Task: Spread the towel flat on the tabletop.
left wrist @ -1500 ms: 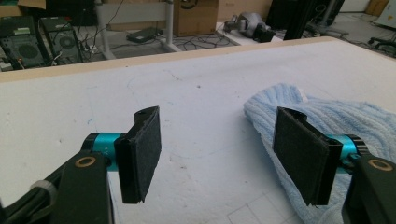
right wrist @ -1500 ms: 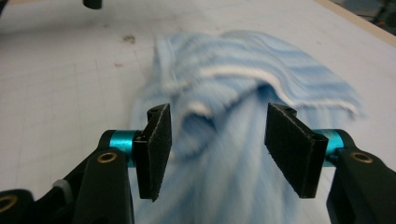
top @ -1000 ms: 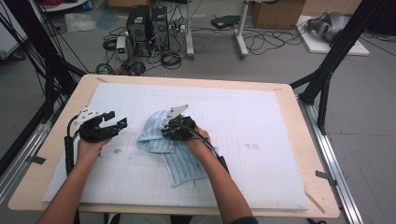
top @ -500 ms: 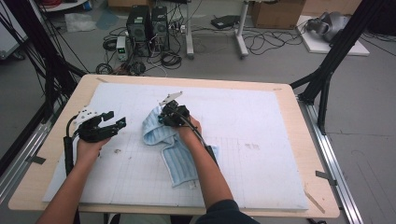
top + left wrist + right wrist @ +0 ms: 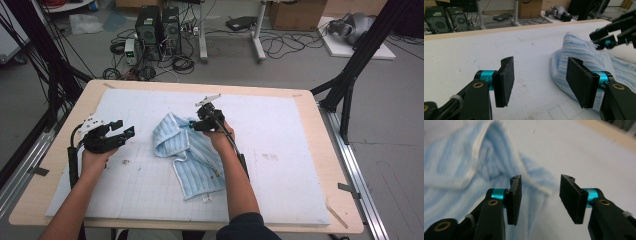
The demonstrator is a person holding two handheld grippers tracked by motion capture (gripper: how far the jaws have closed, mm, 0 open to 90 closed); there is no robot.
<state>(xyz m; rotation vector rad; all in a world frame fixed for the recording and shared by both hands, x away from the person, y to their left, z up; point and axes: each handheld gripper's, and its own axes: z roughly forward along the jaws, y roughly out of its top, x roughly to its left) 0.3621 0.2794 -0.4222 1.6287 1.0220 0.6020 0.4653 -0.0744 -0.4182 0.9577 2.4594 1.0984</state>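
Note:
A light blue striped towel (image 5: 192,162) lies rumpled on the white mat (image 5: 290,135), its far end folded into a hump. My right gripper (image 5: 196,124) hovers at that far corner. Its jaws have just been opening, and the towel's (image 5: 461,162) white hem lies loose beyond the right gripper (image 5: 540,195), with no pad pressing it. My left gripper (image 5: 124,134) hangs left of the towel, open. Its jaws have just been closing a little with nothing between them. In the left gripper view the left gripper (image 5: 540,75) points at bare mat, the towel (image 5: 579,50) beside its right jaw, the right gripper (image 5: 610,37) farther off.
The mat covers most of a wooden table (image 5: 330,200). Black frame legs (image 5: 350,65) stand at both sides. Computer towers (image 5: 157,27), cables and a cardboard box (image 5: 297,12) sit on the floor beyond the far edge.
The right gripper moved toward the far side of the table, dragging the towel's corner and folding it over, then opened off it. The left hand stayed put.

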